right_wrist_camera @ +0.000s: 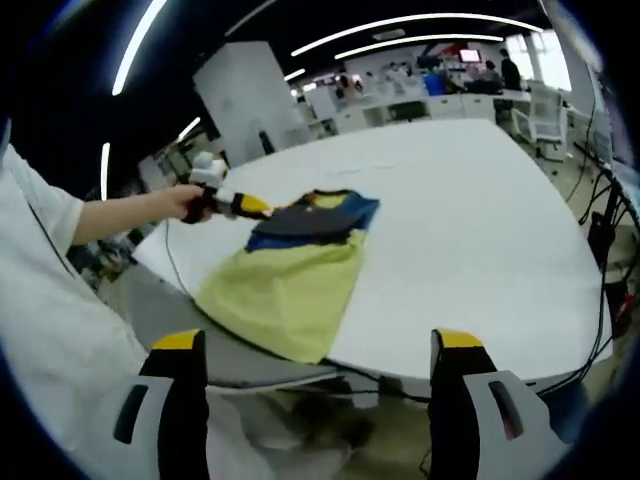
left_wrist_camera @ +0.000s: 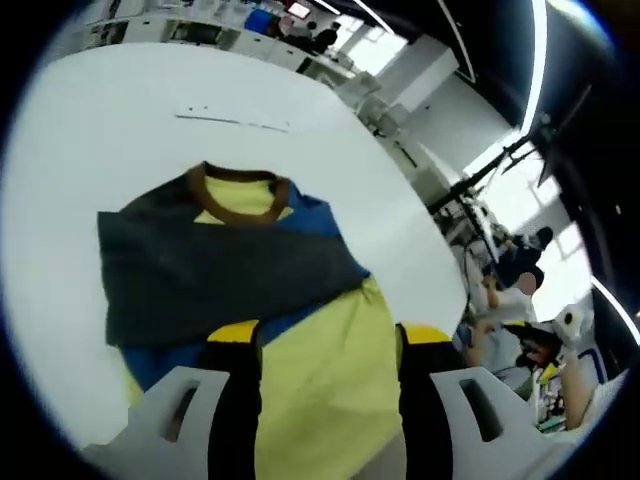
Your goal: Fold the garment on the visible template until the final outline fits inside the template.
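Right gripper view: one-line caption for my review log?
Partly folded yellow, blue and grey garment on a white table; left gripper at its far edge, right gripper open, hovering off the table.

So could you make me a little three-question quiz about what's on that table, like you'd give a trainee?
1. True or false: the garment lies on a white table.
2. What colour is the collar of the garment?
A. brown
B. red
C. white
3. Fill in: in the right gripper view, the left gripper, held in a person's hand, is at the garment's ____ sleeve, which is folded across the chest.

Key: 1 true; 2 A; 3 dark grey. The right gripper hangs off the table's near edge with its jaws wide apart, holding nothing.
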